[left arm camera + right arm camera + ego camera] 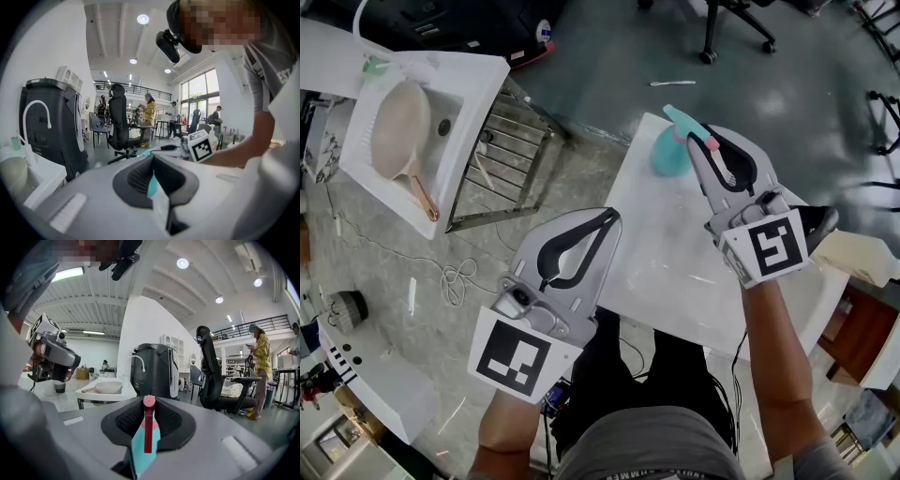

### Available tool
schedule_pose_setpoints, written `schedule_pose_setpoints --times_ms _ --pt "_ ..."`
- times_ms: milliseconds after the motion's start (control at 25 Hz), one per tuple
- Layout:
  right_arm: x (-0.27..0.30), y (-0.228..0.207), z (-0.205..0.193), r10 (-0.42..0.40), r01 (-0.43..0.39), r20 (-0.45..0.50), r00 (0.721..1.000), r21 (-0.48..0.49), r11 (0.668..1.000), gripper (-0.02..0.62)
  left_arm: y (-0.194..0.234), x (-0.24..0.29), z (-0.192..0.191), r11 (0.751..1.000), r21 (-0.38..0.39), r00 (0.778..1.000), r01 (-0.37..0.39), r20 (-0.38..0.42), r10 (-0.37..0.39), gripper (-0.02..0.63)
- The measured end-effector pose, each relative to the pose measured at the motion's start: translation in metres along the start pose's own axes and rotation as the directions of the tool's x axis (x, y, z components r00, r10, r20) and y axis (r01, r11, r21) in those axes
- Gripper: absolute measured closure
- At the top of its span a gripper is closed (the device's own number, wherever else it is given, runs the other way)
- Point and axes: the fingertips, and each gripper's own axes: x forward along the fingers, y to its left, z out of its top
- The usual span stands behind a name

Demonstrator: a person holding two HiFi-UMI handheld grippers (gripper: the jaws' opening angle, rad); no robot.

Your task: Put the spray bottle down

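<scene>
**Right claw pinches spray bottle over the desk's far corner**

The right claw point(699, 141) is closed on the teal spray bottle point(668, 152). Its 2 jaws grip the bottle near the head, and in the right gripper view the pink trigger point(148, 425) stands up in the gap between the black pads. In the head view the bottle sits at the far corner of the white desk point(675, 267), nozzle pointing away from the person. Whether its base touches the top cannot be told.

The left claw point(614, 217) is well apart from the bottle, off the desk's near-left edge and above the floor. Its 2 jaws are pressed together at the tips and nothing shows gripped between them in the head view.

To the left stands a white sink unit point(478, 89) with a beige pan point(398, 127) lying in it, and a metal rack point(502, 173) beside it. A black office chair point(211, 376) is visible beyond the right claw.
</scene>
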Motion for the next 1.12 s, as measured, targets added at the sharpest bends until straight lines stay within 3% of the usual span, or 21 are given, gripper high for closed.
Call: schedule_pose_setpoints --times_ms 400,1120 --pt "-0.009 0.008 -0.001 0.005 -0.005 0.003 1.000 -0.016 1.000 0.517 -0.003 -0.002 0.003 1.000 0.002 1.000 0.002 0.003 -0.002 0.604" --pt "-0.021 0.027 0.009 0.040 -0.043 -0.058 0.998 -0.054 0.998 0.391 -0.013 -0.028 0.034 0.999 0.032 0.999 0.001 0.035 -0.002 0.604"
